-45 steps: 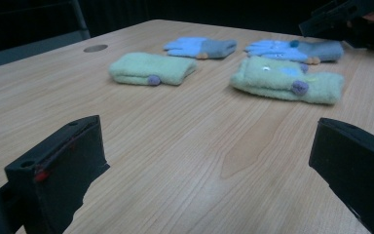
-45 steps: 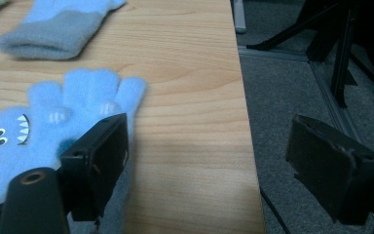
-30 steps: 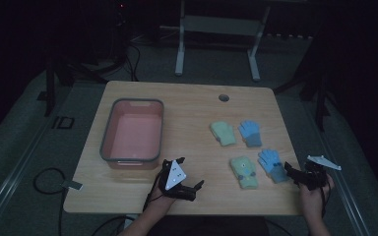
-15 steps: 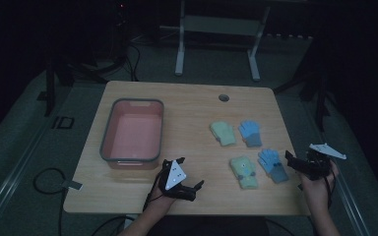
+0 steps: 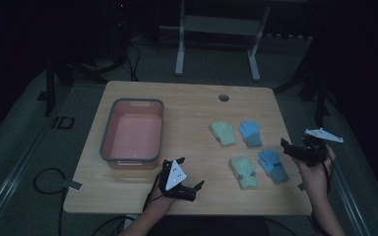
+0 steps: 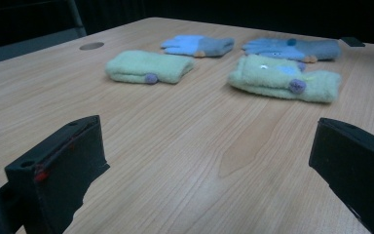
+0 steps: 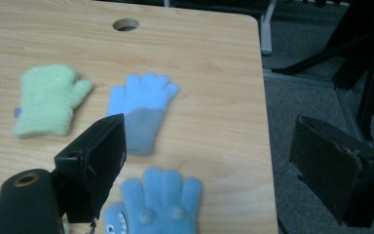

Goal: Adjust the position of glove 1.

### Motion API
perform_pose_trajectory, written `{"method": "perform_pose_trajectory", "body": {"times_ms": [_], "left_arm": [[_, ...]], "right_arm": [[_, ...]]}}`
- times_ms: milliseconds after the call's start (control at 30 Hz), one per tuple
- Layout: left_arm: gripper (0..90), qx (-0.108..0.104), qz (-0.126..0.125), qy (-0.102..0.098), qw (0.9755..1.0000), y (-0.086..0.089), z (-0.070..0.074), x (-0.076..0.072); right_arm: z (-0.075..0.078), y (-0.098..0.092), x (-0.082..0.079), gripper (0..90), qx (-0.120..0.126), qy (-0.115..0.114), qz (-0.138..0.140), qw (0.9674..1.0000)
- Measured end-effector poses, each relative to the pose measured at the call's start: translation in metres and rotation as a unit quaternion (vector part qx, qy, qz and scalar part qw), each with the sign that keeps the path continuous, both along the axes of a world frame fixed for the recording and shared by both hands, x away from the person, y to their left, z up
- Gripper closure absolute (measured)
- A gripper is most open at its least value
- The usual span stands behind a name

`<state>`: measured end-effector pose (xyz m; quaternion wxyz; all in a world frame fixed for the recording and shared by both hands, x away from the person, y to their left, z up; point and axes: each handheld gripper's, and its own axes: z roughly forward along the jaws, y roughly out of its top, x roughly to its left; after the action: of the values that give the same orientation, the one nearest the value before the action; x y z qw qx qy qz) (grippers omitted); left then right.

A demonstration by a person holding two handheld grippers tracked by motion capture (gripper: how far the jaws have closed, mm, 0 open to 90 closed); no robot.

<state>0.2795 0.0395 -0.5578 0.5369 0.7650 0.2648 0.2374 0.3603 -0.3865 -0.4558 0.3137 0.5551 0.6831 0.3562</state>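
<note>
Nothing looks sorted yet: the pink bin point(image 5: 132, 135) sits empty, four gloves, two green point(image 5: 223, 132) point(image 5: 243, 171) and two blue point(image 5: 250, 132) point(image 5: 272, 164), lie on the table point(image 5: 192, 113), and both the left gripper point(image 5: 181, 184) and right gripper point(image 5: 291, 149) gape, grasping nothing.

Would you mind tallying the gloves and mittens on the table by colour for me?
Green mittens: 2, the far one and the near one.
Blue gloves: 2, the far one and the near one.
Total: 4.
</note>
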Motion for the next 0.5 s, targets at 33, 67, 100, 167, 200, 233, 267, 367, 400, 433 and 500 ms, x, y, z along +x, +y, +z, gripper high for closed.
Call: {"method": "perform_pose_trajectory", "body": {"times_ms": [33, 67, 100, 167, 200, 233, 267, 367, 400, 433, 500], "left_arm": [[0.0, 0.0, 0.001, 0.0, 1.0, 0.0, 0.0, 0.0], [0.0, 0.0, 0.0, 0.0, 1.0, 0.0, 0.0, 0.0], [0.0, 0.0, 0.0, 0.0, 1.0, 0.0, 0.0, 0.0], [0.0, 0.001, 0.001, 0.0, 1.0, 0.0, 0.0, 0.0], [0.0, 0.003, 0.002, 0.001, 1.0, 0.0, 0.0, 0.0], [0.0, 0.003, 0.002, 0.002, 1.0, 0.0, 0.0, 0.0], [0.0, 0.003, 0.001, 0.002, 1.0, 0.0, 0.0, 0.0], [0.0, 0.001, 0.001, 0.002, 1.0, 0.0, 0.0, 0.0], [0.0, 0.0, 0.0, 0.002, 1.0, 0.0, 0.0, 0.0], [0.0, 0.0, 0.0, 0.002, 1.0, 0.0, 0.0, 0.0], [0.0, -0.001, -0.002, 0.001, 1.0, 0.0, 0.0, 0.0]], "right_arm": [[0.005, 0.006, 0.003, 14.3, -0.002, -0.004, 0.007, 1.0], [0.007, 0.009, 0.005, 14.4, -0.004, -0.005, 0.011, 0.9999], [0.01, 0.012, 0.007, 14.4, -0.008, -0.007, 0.013, 0.9999], [0.013, 0.019, 0.011, 14.4, -0.015, -0.01, 0.019, 0.9996], [0.015, 0.022, 0.014, 14.7, -0.02, -0.007, 0.024, 0.9995], [0.016, 0.026, 0.016, 14.7, -0.026, -0.003, 0.028, 0.9993], [0.017, 0.029, 0.019, 14.7, -0.028, -0.003, 0.03, 0.9992], [0.021, 0.038, 0.025, 15.4, -0.022, -0.002, 0.047, 0.9987], [0.022, 0.041, 0.026, 15.4, -0.019, -0.003, 0.052, 0.9984], [0.023, 0.043, 0.028, 15.4, -0.018, -0.005, 0.058, 0.9982], [0.024, 0.049, 0.032, 15.6, -0.014, -0.006, 0.067, 0.9977]]}}
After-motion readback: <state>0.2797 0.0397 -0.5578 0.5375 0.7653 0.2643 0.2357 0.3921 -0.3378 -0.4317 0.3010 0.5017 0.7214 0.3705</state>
